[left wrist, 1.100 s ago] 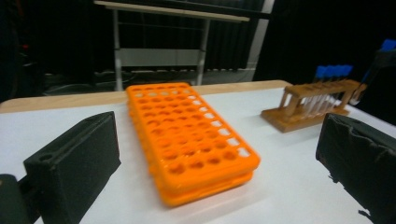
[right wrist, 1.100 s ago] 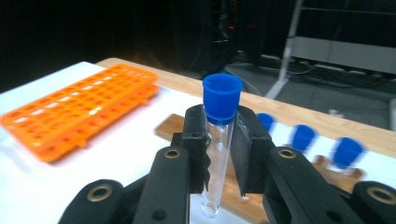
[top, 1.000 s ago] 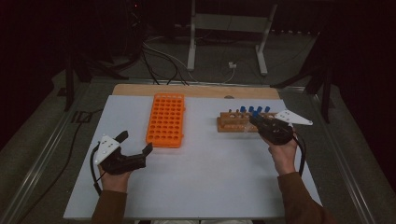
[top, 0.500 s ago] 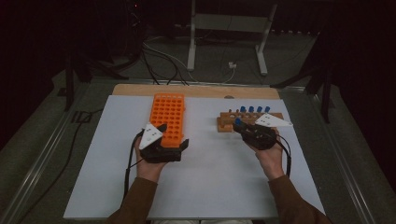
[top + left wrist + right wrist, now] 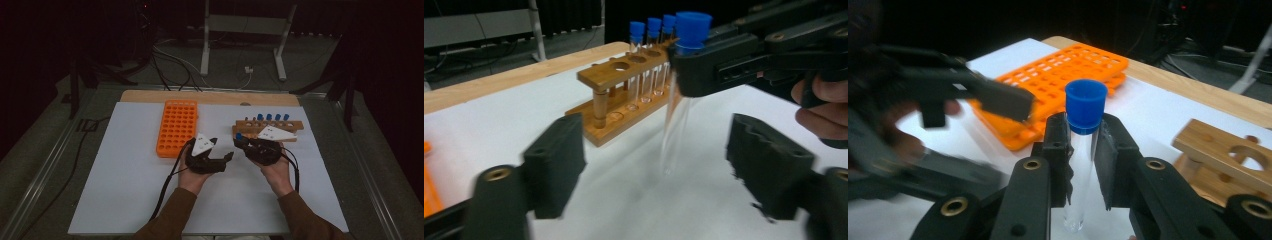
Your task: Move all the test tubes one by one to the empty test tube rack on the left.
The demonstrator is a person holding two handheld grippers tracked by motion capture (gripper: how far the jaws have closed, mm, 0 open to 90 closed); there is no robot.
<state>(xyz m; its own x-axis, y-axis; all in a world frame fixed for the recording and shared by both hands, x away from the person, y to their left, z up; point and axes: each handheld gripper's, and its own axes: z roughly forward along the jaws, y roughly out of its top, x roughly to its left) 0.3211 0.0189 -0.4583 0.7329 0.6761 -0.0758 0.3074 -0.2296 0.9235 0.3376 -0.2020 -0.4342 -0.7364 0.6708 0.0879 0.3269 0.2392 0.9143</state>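
Since the earlier frames the left gripper (image 5: 223,161) has been carried from the left part of the table across to the middle, and the right gripper (image 5: 243,144) has been drawn away from the wooden rack toward it, so that the two now meet in front of the rack. The blue-capped test tube (image 5: 1082,165) is held upright just below its cap between the closed fingers (image 5: 1055,150) of the right gripper, clear of the rack and above the white table (image 5: 125,190), its rounded bottom hanging free. In the left gripper view the same tube (image 5: 676,125) is seen between the left gripper's fingers (image 5: 556,160), which have just been closing but are not yet pressed on the glass; a gap is left on both sides. The step in hand is judged to be a handover of the tube from right to left. For the next move, the left fingers would have to be shut on the lower glass body before the right grip is released, with the tube kept upright. The wooden rack (image 5: 265,127), with four capped tubes (image 5: 273,117) left in it, stands just behind, and the orange tube rack (image 5: 177,127), the likely destination, lies to the left.
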